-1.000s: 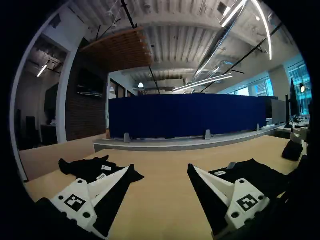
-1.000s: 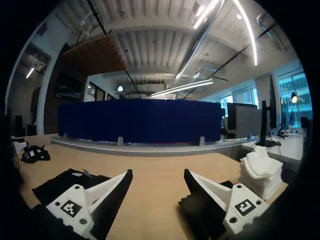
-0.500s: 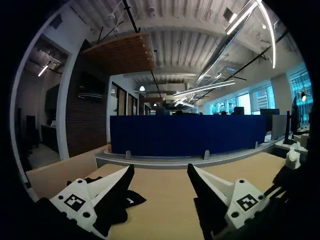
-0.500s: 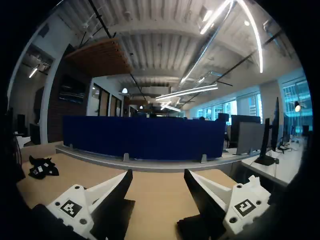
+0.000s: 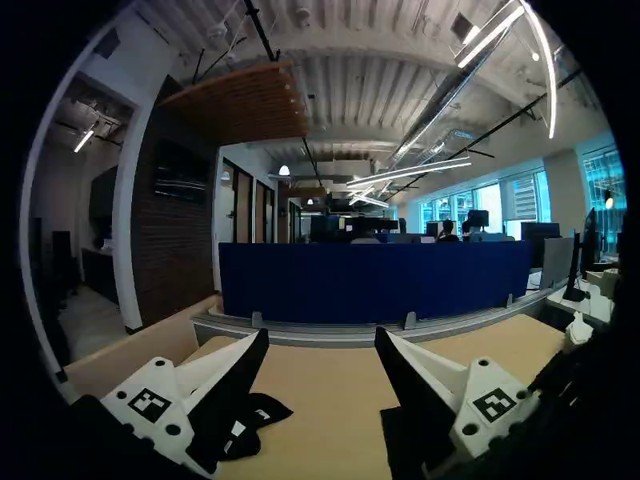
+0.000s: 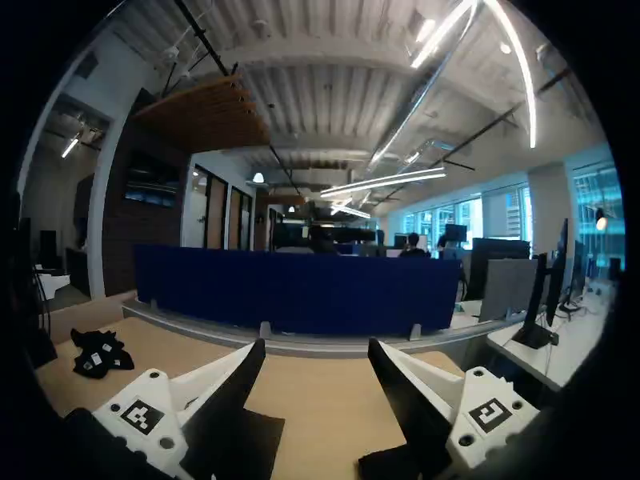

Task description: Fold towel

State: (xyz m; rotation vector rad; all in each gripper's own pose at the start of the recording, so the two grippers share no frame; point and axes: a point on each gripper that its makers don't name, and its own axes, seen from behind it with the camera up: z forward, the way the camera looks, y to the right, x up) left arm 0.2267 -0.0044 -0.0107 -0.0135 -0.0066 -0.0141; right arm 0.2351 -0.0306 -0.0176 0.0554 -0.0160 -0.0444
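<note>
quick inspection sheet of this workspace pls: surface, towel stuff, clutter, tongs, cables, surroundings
surface: pale wooden table, wood showing between the fingers
job's things: flat black cloth low in the right gripper view, partly hidden by a finger, not gripped
clutter: crumpled black cloth with white tags, at the table's far left
grippers: left tongs open, holding nothing; right tongs open, holding nothing
cables: what look like thin dark leads at the left edge, hard to tell
surroundings: blue partition behind the table; monitors on the next desk
</note>
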